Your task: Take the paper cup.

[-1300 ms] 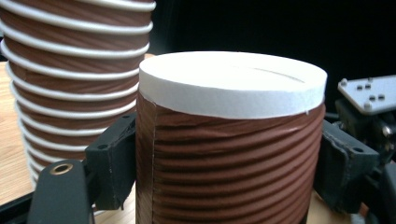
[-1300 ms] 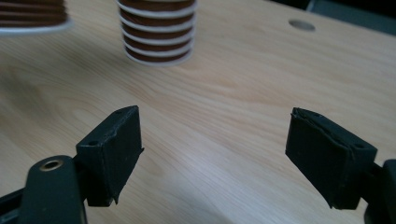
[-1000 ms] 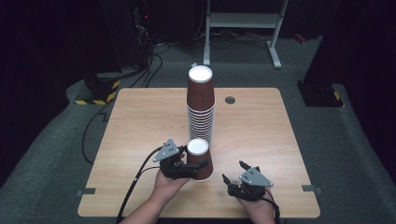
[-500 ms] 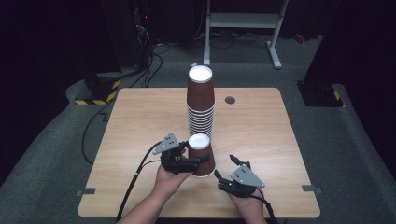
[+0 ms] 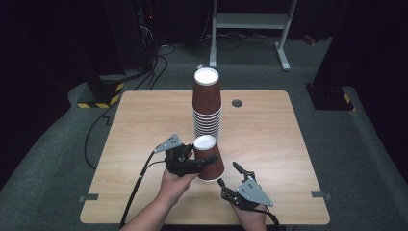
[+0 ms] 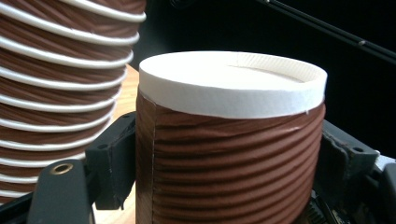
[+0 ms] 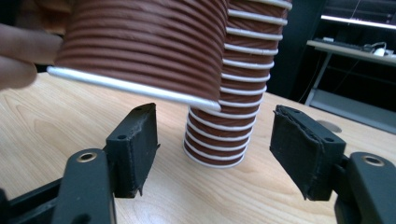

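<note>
My left gripper (image 5: 198, 165) is shut on an upside-down brown ribbed paper cup (image 5: 209, 159) and holds it tilted just above the wooden table (image 5: 144, 125). In the left gripper view the black pads press both sides of the cup (image 6: 229, 154). Just behind it a tall stack of the same cups (image 5: 207, 103) stands upside down. My right gripper (image 5: 228, 173) lies low, right of the cup, and points at its base. Its jaws have just been closing, and nothing is between the pads (image 7: 135, 144). The cup's white rim (image 7: 135, 88) hangs just above them, with the stack (image 7: 233, 102) beyond.
A round cable hole (image 5: 236, 102) sits in the table right of the stack. Behind the table, on the dark floor, stand a white metal frame (image 5: 250, 29) and a black-and-yellow striped base (image 5: 98, 98) with cables. Bare tabletop lies to the left and right.
My right gripper has moved left toward the held cup, and its jaws stand narrower. The left gripper and its cup have hardly moved.
</note>
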Available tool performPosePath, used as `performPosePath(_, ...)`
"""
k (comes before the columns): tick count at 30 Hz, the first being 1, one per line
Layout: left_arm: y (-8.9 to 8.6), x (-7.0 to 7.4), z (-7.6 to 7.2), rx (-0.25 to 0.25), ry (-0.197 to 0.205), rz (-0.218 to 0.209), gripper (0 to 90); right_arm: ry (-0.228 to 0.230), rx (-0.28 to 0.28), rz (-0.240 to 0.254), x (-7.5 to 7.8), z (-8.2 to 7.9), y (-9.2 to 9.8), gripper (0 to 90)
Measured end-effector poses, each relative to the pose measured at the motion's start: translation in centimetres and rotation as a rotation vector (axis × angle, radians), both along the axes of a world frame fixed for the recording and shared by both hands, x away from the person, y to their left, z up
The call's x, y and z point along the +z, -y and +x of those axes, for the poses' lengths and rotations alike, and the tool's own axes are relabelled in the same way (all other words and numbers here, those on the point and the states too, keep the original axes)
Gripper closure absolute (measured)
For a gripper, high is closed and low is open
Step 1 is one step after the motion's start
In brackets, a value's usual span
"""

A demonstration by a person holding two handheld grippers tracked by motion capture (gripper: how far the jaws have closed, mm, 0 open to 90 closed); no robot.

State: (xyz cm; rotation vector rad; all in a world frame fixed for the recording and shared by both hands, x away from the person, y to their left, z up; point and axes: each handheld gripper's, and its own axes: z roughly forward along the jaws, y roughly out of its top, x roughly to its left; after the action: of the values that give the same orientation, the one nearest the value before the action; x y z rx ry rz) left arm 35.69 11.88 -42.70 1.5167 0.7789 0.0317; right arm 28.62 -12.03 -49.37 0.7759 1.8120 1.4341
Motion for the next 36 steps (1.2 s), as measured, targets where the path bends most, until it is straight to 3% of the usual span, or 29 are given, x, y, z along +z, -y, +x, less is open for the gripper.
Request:
performPosePath(13,0.07,0.45,-0.3,-0.025,-0.052,-0.061,20.7,0.105,-0.03,0.041,0.47,-0.9,-0.2,40.7)
performPosePath(20,-0.21,0.59,-0.05,-0.041,-0.088,-0.105,20.7,0.174,-0.058,0.038,0.84,-0.87,-0.48,47.6)
performPosePath(25,-0.25,0.67,0.1,-0.057,-0.112,-0.143,20.8,0.192,-0.059,0.046,0.89,-0.65,-0.72,51.3)
performPosePath(36,0.04,0.09,0.56,-0.09,-0.186,-0.181,20.8,0.206,-0.061,0.077,0.62,-0.77,-0.62,61.1)
